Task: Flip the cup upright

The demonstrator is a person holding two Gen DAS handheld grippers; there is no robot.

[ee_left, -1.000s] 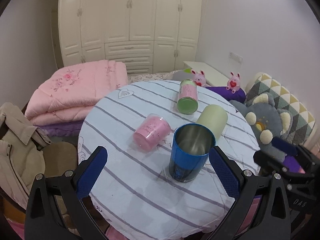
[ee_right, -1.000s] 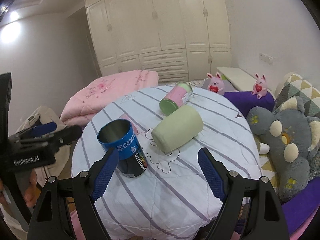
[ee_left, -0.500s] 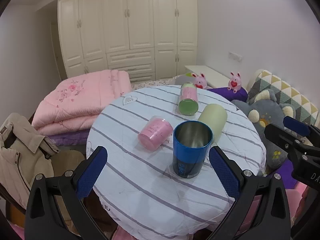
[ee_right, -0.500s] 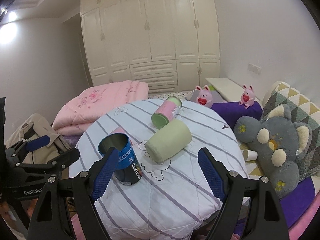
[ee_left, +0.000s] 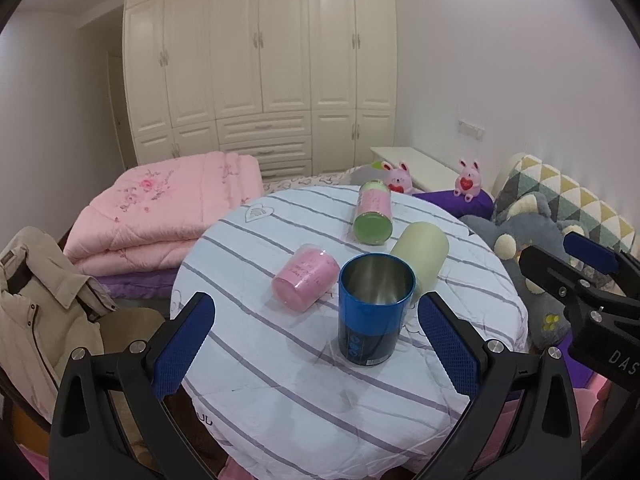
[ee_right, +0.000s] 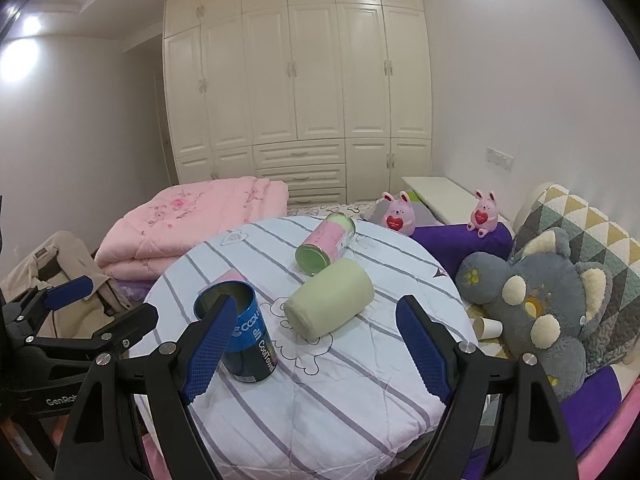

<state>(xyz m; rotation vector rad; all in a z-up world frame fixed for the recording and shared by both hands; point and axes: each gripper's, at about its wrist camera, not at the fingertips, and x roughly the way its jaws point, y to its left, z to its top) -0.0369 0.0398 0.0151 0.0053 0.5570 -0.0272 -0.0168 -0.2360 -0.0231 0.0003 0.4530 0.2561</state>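
Both grippers backed away from the surface (ee_left: 280, 376). Blue cup (ee_left: 375, 308) stands upright; pale green cup (ee_right: 330, 304) lies sideways, light, rigid, probably slick, so I'd pinch mid-body. Both sets of fingers gape, empty.

You have four cups on the table: one blue cup (ee_left: 375, 313) upright, near; three lying down, namely one pink cup (ee_left: 305, 282) left, one pale green cup (ee_left: 421, 249) right, one pink-and-green cup (ee_left: 373, 218) far. Two pink plush rabbits (ee_left: 468, 179) sit far right.
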